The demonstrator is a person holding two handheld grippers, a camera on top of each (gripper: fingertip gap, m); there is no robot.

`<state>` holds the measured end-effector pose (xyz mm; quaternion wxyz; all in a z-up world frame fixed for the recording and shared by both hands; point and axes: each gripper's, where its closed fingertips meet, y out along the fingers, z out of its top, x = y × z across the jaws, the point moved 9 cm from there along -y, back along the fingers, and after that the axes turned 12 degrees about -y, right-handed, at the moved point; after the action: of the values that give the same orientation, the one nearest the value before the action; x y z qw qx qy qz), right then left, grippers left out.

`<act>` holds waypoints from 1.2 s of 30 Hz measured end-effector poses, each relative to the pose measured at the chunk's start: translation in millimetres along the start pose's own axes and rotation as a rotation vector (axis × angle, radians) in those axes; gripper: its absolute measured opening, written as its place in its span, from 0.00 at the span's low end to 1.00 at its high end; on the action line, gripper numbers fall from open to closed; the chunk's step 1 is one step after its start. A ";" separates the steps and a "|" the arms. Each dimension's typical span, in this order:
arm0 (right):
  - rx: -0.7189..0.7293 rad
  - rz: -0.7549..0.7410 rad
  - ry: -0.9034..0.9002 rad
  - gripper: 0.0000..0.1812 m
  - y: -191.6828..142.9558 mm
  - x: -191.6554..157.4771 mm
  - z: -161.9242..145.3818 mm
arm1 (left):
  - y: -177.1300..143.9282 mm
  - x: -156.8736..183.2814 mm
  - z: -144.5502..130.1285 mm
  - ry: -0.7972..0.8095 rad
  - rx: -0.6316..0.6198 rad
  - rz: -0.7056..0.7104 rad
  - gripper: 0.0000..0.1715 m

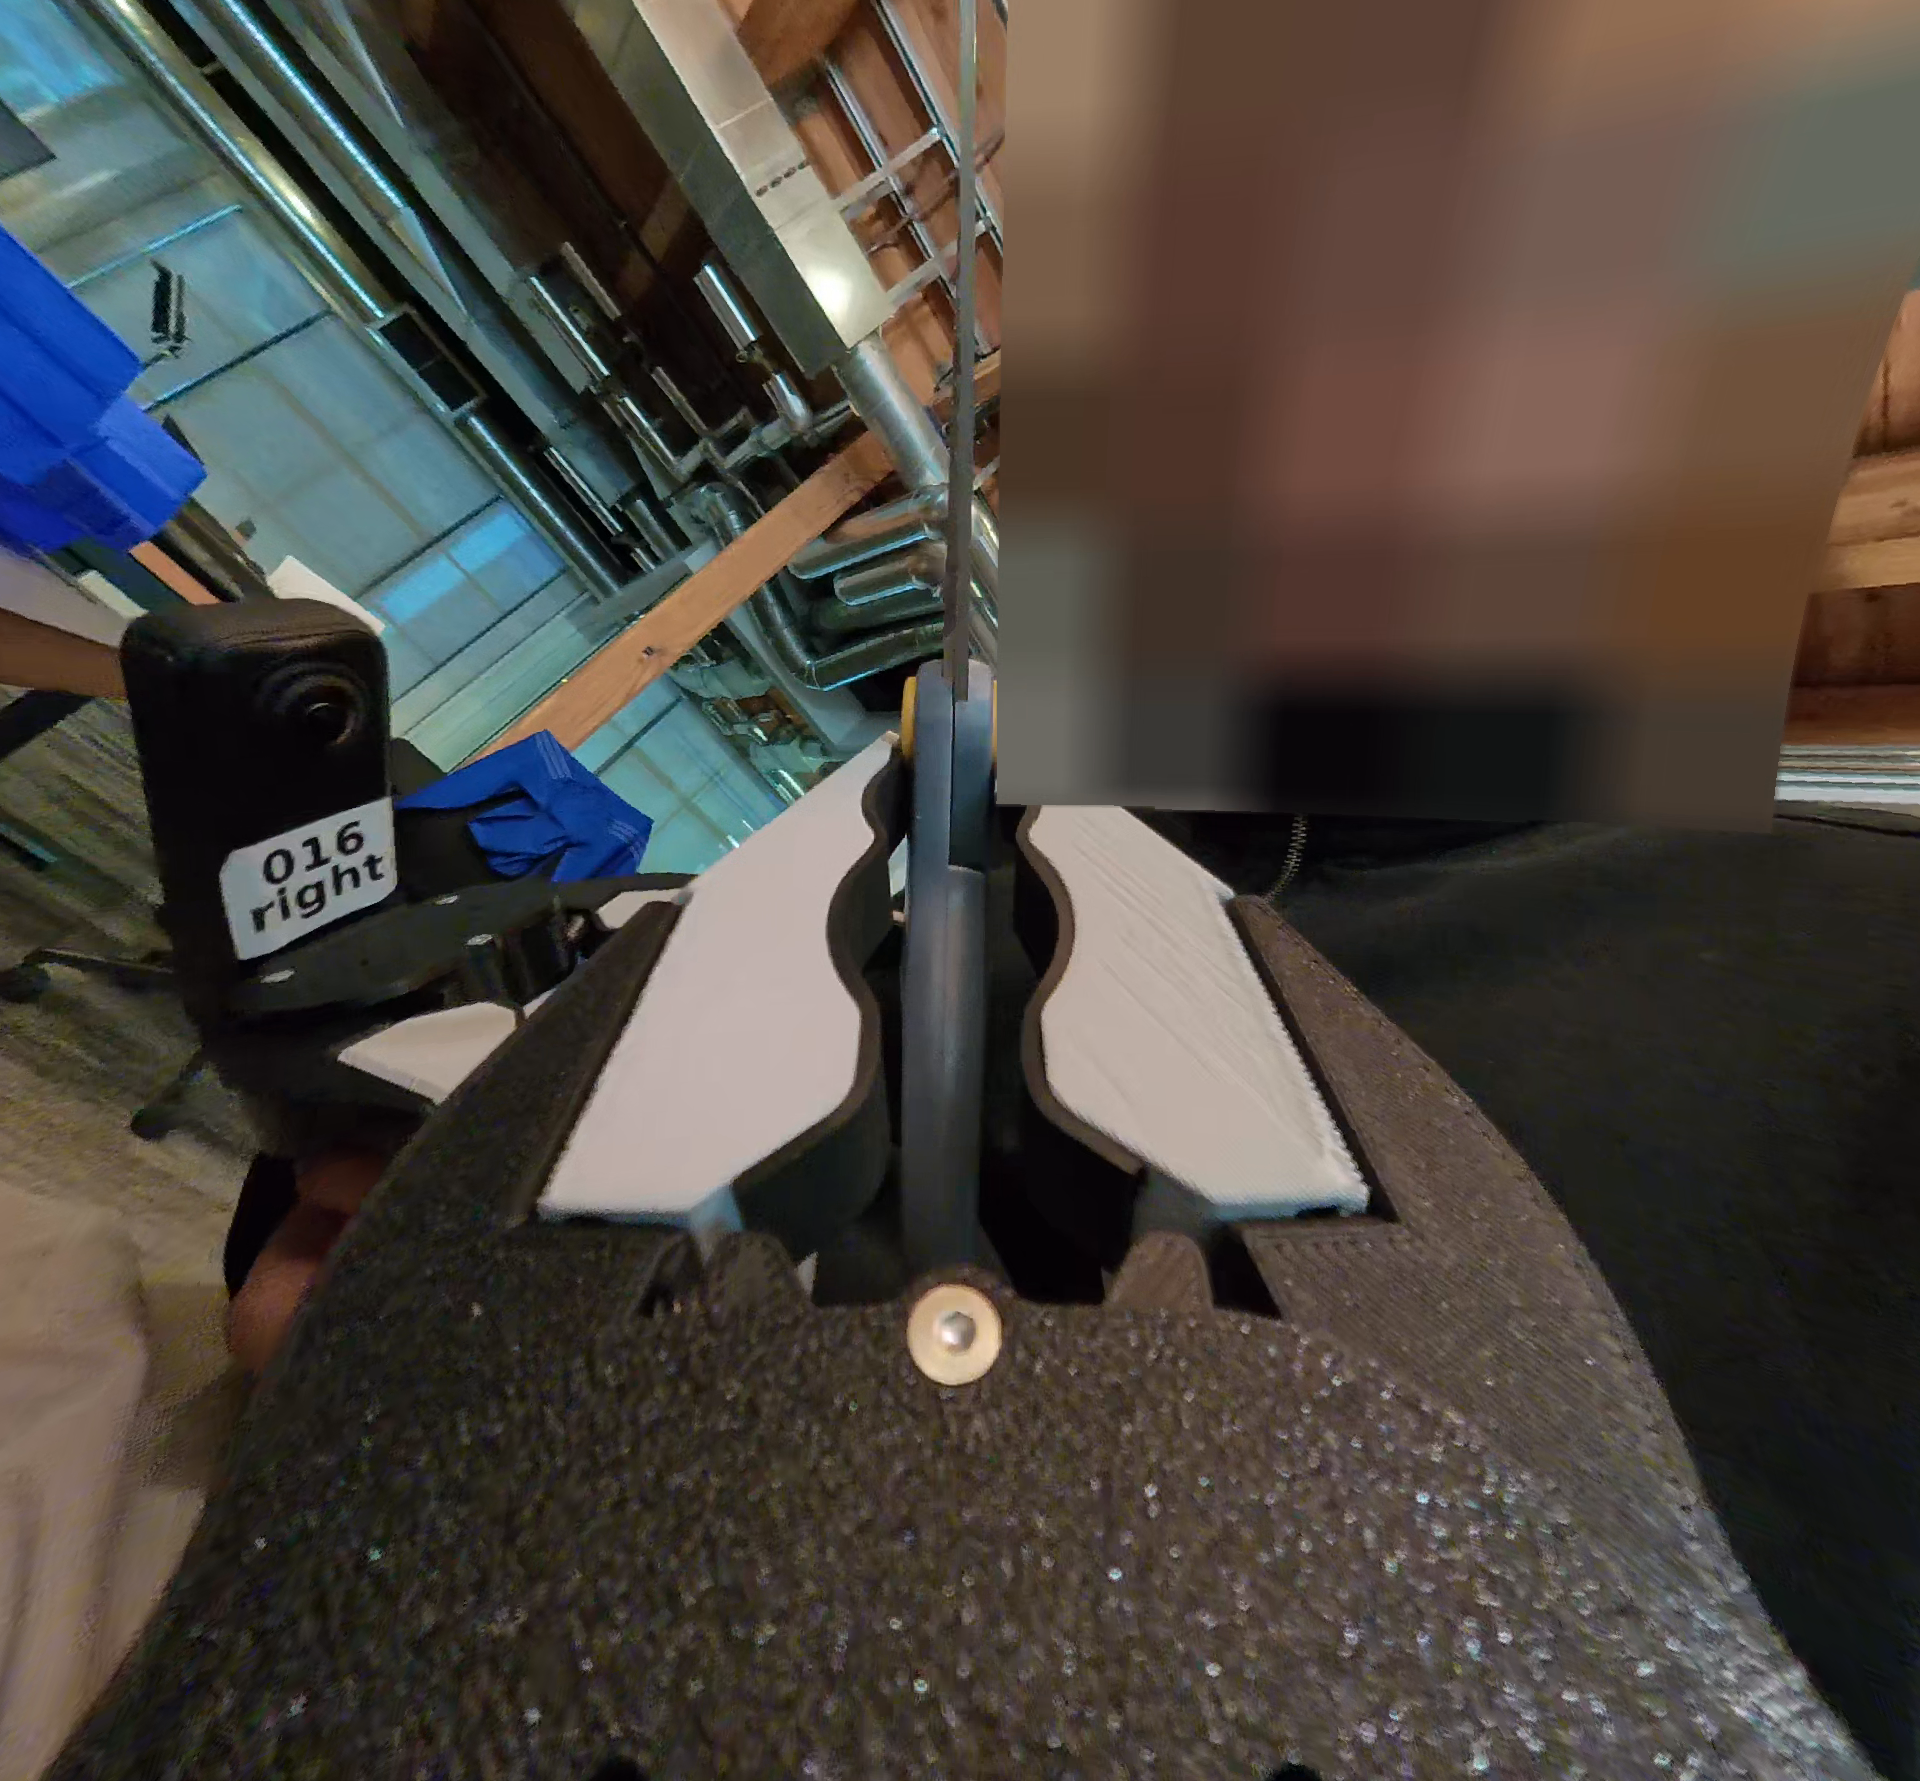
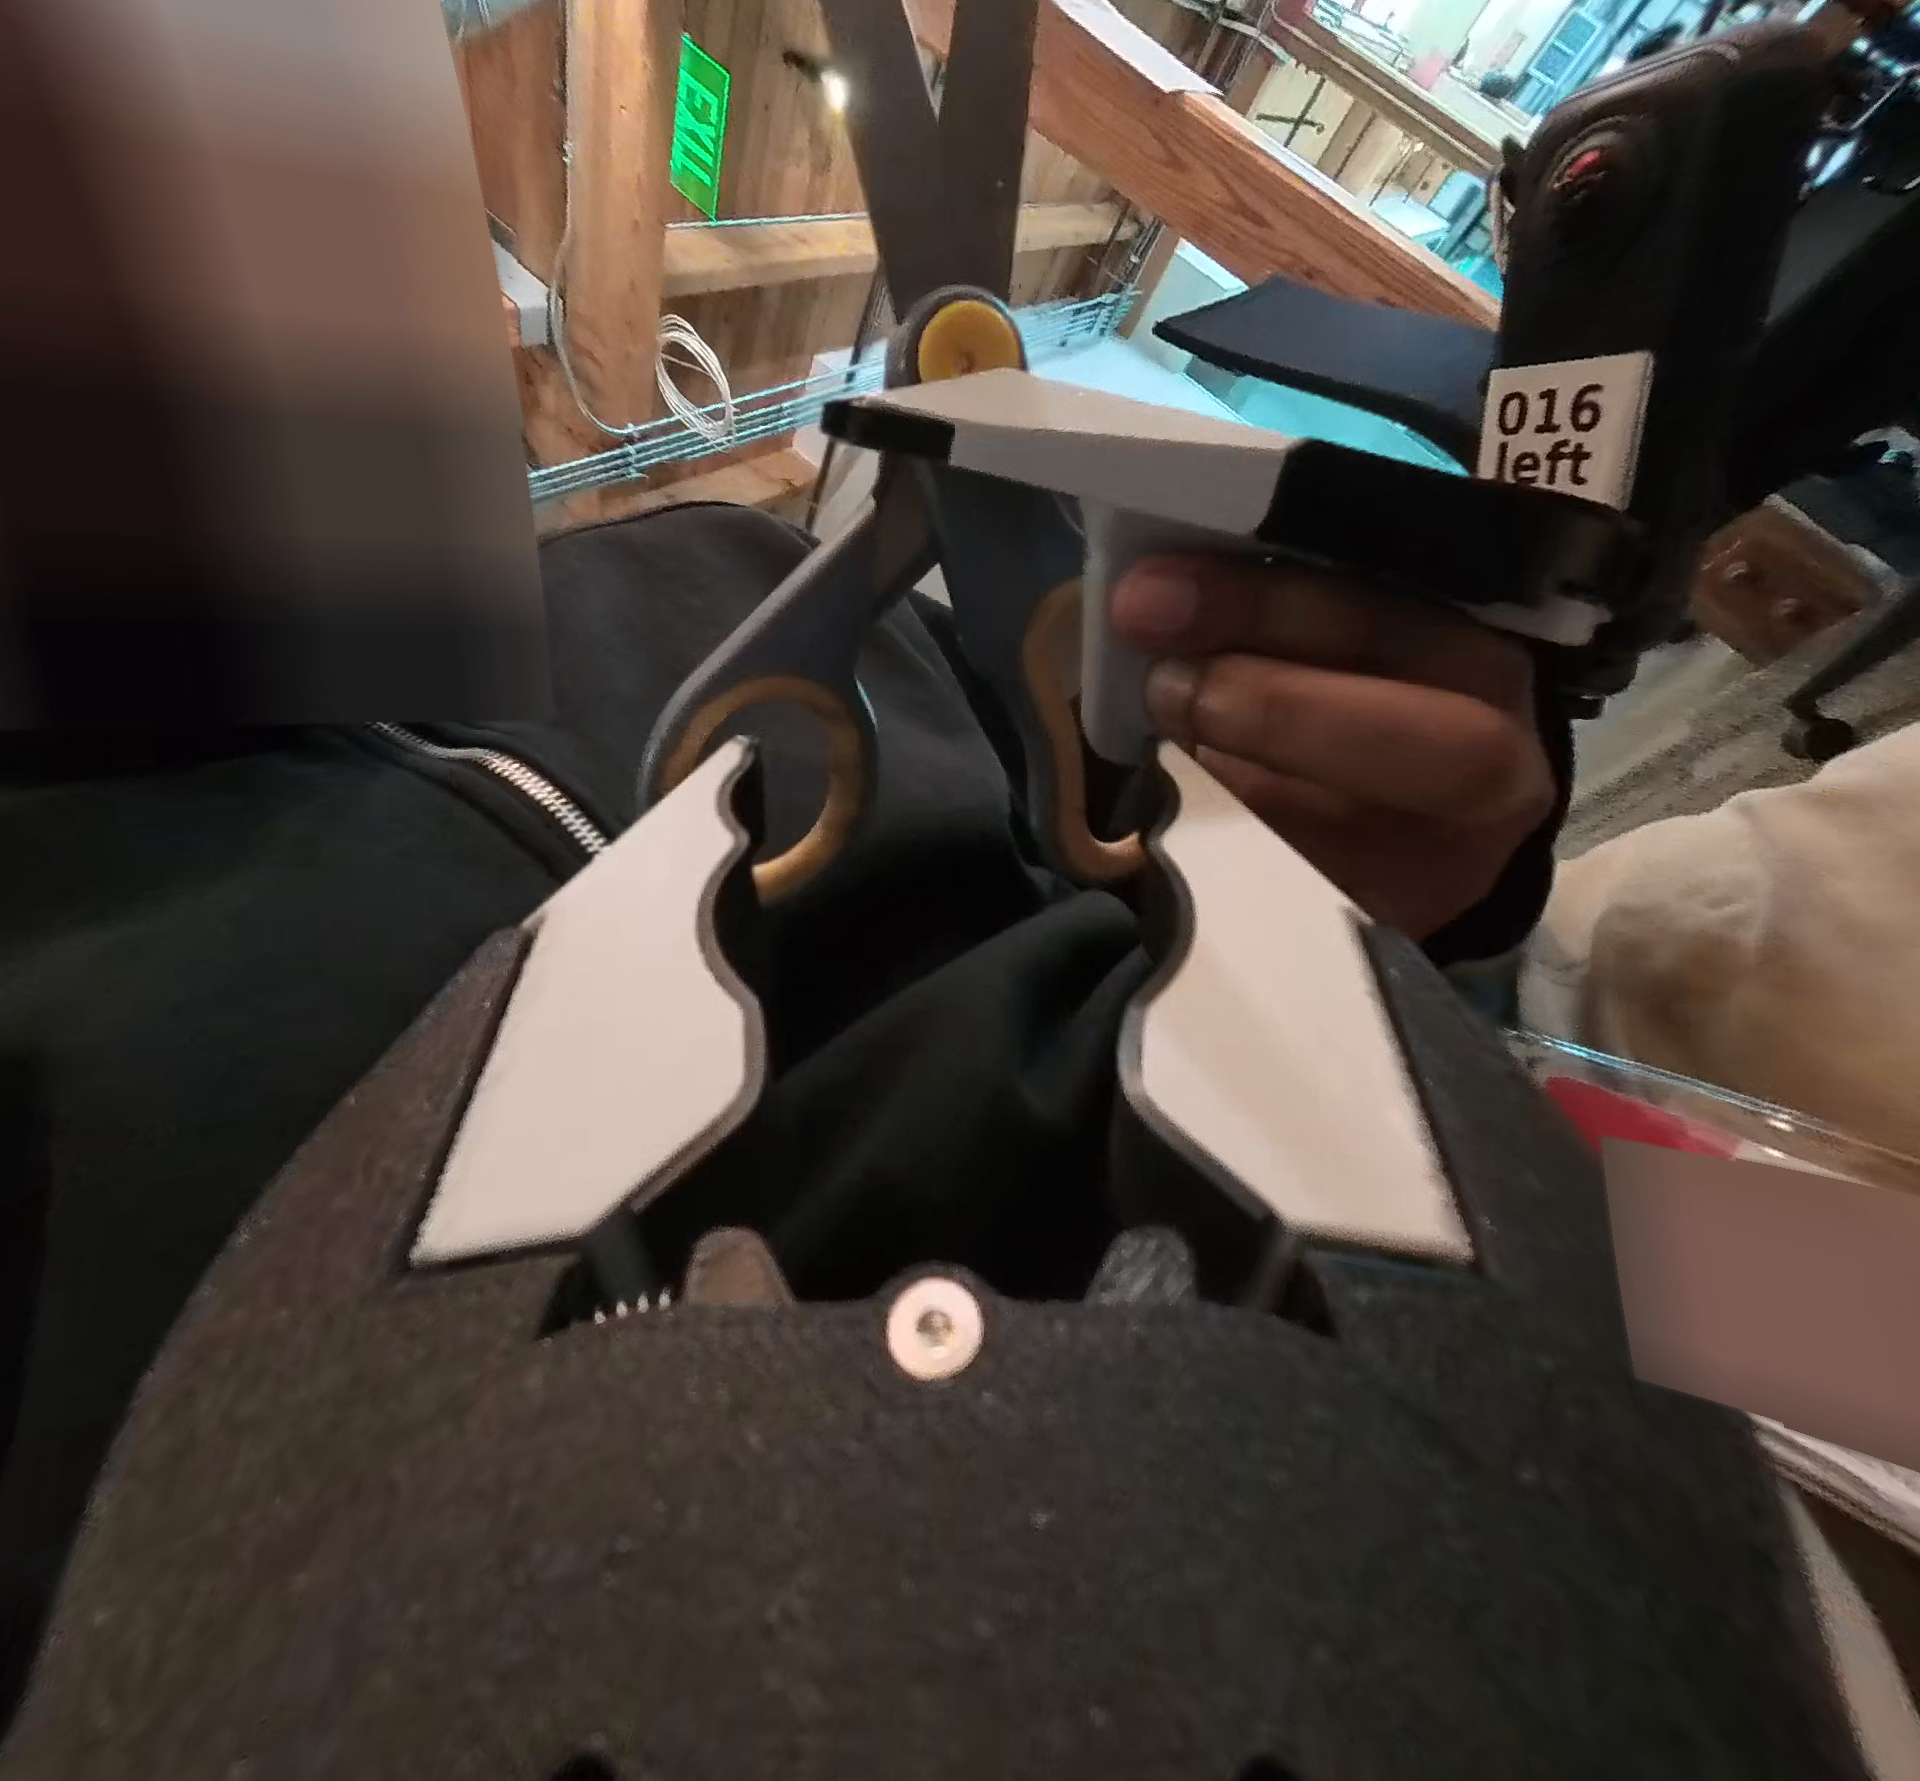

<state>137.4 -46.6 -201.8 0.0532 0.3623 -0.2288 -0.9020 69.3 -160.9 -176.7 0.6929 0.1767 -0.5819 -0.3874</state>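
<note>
I see a person's black zipped jacket (image 2: 260, 900) filling the lower background of both wrist views, with timber beams (image 2: 1195, 131) and metal ducting (image 1: 582, 173) overhead. A cream-coloured cloth (image 2: 1714, 921) lies at the right edge of the right wrist view.

My left gripper (image 1: 951, 796) pinches a pair of grey scissors (image 1: 943, 1004) edge-on between its white fingers (image 1: 727, 1004), just below the yellow pivot; the blades point upward. In the right wrist view the same gripper (image 2: 1039, 443) comes in from the right, with a person's hand (image 2: 1351, 723) wrapped around its handle under a black camera housing (image 2: 1683, 204) that carries a white label.

My right gripper (image 2: 951, 775) is spread wide. Its fingertips (image 2: 717, 775) sit at the two handle loops of the scissors (image 2: 821, 630), one tip at each; I cannot tell whether they touch. The blades stand slightly apart, pointing up. In the left wrist view the right gripper (image 1: 436, 1045) shows at the left, mostly hidden.
</note>
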 end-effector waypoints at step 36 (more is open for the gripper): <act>0.060 0.068 0.034 0.30 -0.8 1.7 2.8 | -9.2 -17.4 0.4 -0.089 0.192 0.009 0.08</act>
<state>134.4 -45.3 -201.4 0.0770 0.3708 -0.2671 -0.8861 65.5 -153.8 -194.6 0.6480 0.2226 -0.6472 -0.3342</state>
